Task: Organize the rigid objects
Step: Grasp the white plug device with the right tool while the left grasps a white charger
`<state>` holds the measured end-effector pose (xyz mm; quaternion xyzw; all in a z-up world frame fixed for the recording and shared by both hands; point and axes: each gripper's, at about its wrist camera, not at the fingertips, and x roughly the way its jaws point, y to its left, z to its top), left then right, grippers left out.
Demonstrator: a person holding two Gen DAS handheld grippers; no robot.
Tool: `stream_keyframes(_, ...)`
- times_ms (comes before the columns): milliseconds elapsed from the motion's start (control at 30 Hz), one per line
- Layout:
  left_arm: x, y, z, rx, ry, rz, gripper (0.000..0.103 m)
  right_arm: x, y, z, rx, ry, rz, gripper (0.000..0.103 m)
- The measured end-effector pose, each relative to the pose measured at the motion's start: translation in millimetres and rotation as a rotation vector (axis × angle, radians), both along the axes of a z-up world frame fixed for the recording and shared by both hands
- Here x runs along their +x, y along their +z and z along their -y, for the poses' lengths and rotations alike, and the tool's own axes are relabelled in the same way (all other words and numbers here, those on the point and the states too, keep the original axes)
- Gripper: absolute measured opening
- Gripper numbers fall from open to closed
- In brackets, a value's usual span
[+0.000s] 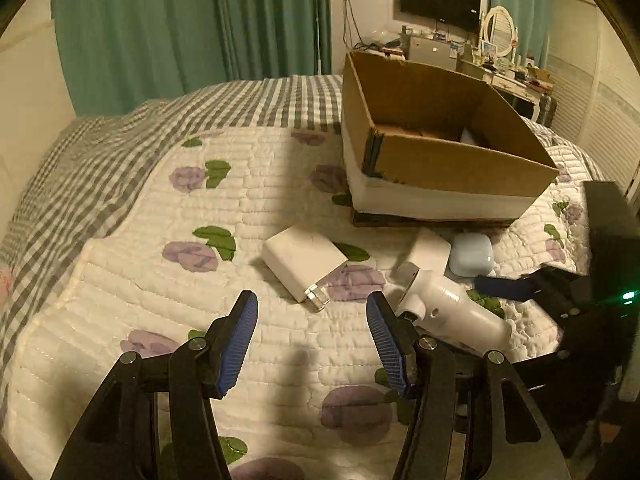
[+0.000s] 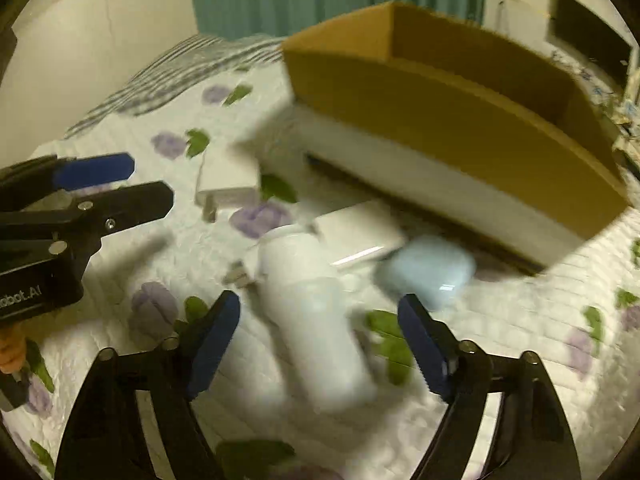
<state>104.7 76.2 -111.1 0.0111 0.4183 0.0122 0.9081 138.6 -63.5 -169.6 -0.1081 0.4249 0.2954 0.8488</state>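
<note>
White charger [image 1: 304,262], white bottle [image 1: 452,312] and blue case [image 1: 471,254] lie before the open cardboard box [image 1: 460,168].

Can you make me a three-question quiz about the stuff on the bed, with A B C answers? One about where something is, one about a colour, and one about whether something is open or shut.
1. Where is the white bottle?
A. in the cardboard box
B. lying on the quilt
C. standing on a shelf

2. What colour is the small rounded case?
A. red
B. black
C. light blue

3. How is the left gripper?
A. open, holding nothing
C. shut on the case
B. shut on the white charger

Answers:
1 B: it lies on its side on the quilt, in front of the cardboard box.
2 C: it looks pale blue in both views.
3 A: only quilt shows between its fingers; the white charger lies beyond them.
</note>
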Motion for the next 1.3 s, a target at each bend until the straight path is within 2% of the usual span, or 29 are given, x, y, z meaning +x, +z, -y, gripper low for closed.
stream_keyframes(33,0.6,-0.3,-0.7,0.000,0.003,-0.003,0.059,2.9,-5.2,-4.6,0.000,0.009,-0.015,0.068)
stream_keyframes(67,0.9,-0.8,-1.4,0.001,0.006,-0.005,0.059,4.5,-7.9,-7.1,-0.001,0.014,-0.024,0.051)
stream_keyframes(100,1.2,-1.2,-1.9,-0.002,0.007,-0.007,0.059,4.7,-10.4,-9.7,-0.010,0.022,-0.037,0.045)
stream_keyframes(133,1.7,-1.5,-2.8,-0.007,0.007,-0.009,0.059,3.3,-10.4,-9.7,-0.011,0.026,-0.039,0.044)
stream_keyframes(300,7.6,1.1,-6.6,-0.025,-0.006,-0.045,0.059,-3.8,15.4,15.4,0.040,-0.022,0.003,0.044)
stream_keyframes(433,28.2,2.2,5.2,0.089,-0.072,-0.070,0.059,-2.5,33.8,41.1,0.082,-0.093,0.033,0.044)
stream_keyframes(533,45.6,-8.9,11.3,0.172,-0.084,-0.094,0.059,4.0,39.4,52.7,0.117,-0.133,0.024,0.044)
stream_keyframes(567,50.2,-13.8,11.9,0.178,-0.089,-0.105,0.059,6.1,39.7,56.9,0.120,-0.150,0.023,0.044)
stream_keyframes(700,60.4,-32.5,11.1,0.127,-0.089,-0.136,0.060,20.4,32.2,64.8,0.114,-0.224,0.001,0.044)
stream_keyframes(800,66.7,-40.6,12.4,0.172,-0.061,-0.127,0.060,29.0,30.4,67.0,0.116,-0.238,-0.012,0.044)
stream_keyframes(867,72.3,-43.5,11.6,0.154,-0.055,-0.127,0.060,31.2,31.4,67.2,0.110,-0.236,-0.015,0.044)
stream_keyframes(1033,91.1,-57.2,7.3,0.118,-0.044,-0.155,0.068,35.8,25.6,59.4,0.087,-0.235,-0.029,0.044)
stream_keyframes(1133,96.1,-59.1,5.3,0.096,-0.023,-0.152,0.069,35.6,22.4,61.1,0.088,-0.243,-0.039,0.044)
stream_keyframes(1300,96.4,-53.8,8.8,0.111,-0.006,-0.152,0.069,34.4,23.7,63.1,0.100,-0.253,-0.037,0.044)
